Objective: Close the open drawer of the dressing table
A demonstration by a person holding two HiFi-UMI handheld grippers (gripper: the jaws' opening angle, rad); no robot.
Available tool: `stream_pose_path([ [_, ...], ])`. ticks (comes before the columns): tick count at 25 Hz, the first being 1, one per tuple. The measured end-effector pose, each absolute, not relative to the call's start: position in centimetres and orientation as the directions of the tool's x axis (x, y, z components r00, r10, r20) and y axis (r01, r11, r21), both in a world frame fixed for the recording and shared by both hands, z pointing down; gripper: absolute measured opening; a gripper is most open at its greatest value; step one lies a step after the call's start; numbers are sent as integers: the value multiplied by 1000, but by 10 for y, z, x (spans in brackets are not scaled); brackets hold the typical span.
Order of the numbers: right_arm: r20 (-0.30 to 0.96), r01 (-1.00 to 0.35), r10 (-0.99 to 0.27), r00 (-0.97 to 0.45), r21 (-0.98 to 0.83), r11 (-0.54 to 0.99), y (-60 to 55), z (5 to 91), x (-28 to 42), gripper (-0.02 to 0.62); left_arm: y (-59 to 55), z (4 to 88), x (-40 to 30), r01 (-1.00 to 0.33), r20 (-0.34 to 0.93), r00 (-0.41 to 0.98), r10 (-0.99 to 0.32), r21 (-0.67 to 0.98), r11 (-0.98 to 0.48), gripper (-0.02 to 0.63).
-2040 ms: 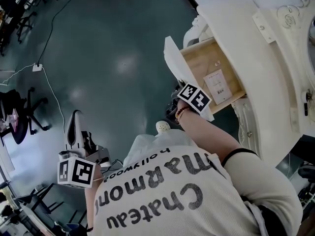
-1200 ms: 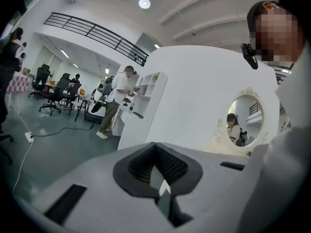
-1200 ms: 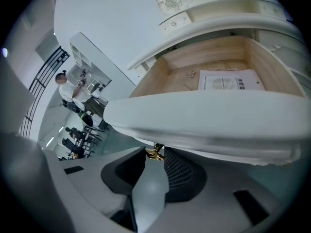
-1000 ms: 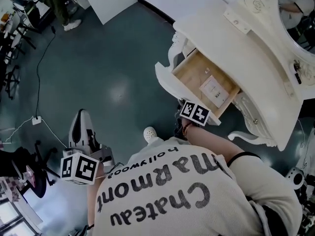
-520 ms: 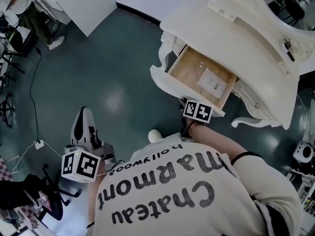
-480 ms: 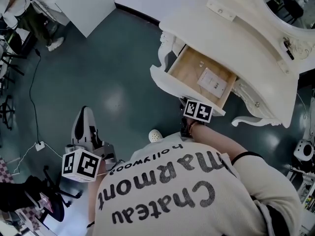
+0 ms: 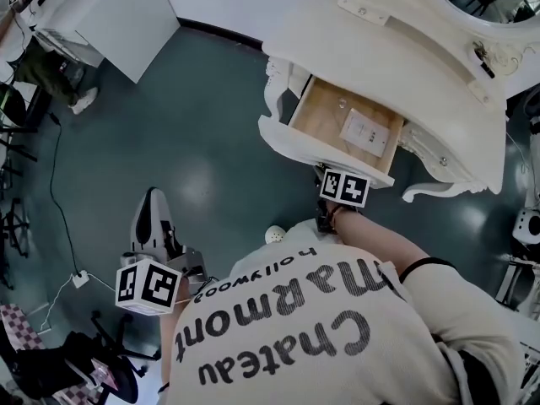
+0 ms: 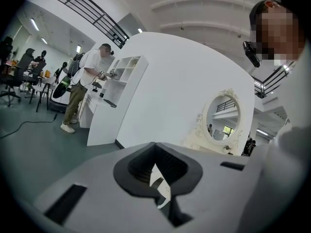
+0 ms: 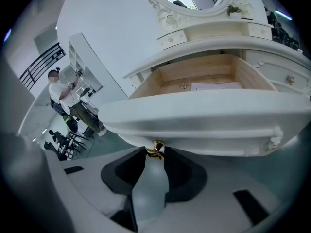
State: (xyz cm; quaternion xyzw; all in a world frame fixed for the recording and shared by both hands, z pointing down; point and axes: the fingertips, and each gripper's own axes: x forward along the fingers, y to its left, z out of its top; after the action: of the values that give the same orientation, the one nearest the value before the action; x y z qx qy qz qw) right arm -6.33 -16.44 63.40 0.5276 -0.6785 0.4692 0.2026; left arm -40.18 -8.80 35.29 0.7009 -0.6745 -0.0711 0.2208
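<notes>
Dressing table (image 7: pixel 396 49), white and carved. Its drawer (image 7: pixel 314 148) stands pulled well out toward you with the wood floor exposed, so none of the closing is done yet and the whole push inward is left. Drawer contents: one white printed sheet (image 7: pixel 364 130) lying flat toward the right side, and a small metal fitting (image 9: pixel 183 86) near the back, too small to name. The rest is bare wood. Your right gripper (image 9: pixel 155 155) meets the drawer front from below, with its jaws partly spread and, as best I read it, clamped on the brass knob (image 9: pixel 156 147) at their tips. Your left gripper (image 8: pixel 156 177) is well away from the table, its jaws all but together with nothing in them.
</notes>
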Motion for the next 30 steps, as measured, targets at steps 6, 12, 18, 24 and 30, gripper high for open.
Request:
stream_pose_path([
  [6,767,-903,-529,-362,-430,-5,-169,633,-62,138,-95,368,-402,-900,209,96,-973,437,5,8],
  [12,773,-906,-524,-357,-423,-7,-174,634,-57,138,-94,378,-399,-890,227,100,-969,455,15,8],
  [18,774,-904,-510,-374,-426,16,-176,634,-57,138,-99,380,-398,-893,233,89,-969,450,26,8],
  [24,779,-898,-487,-395,-439,26,-181,634,-57,137,-111,377,-389,-889,235,90,-968,456,28,8],
  [30,778,-893,-468,-420,-446,59,-188,633,-52,137,-121,375,-377,-891,230,87,-969,454,28,8],
])
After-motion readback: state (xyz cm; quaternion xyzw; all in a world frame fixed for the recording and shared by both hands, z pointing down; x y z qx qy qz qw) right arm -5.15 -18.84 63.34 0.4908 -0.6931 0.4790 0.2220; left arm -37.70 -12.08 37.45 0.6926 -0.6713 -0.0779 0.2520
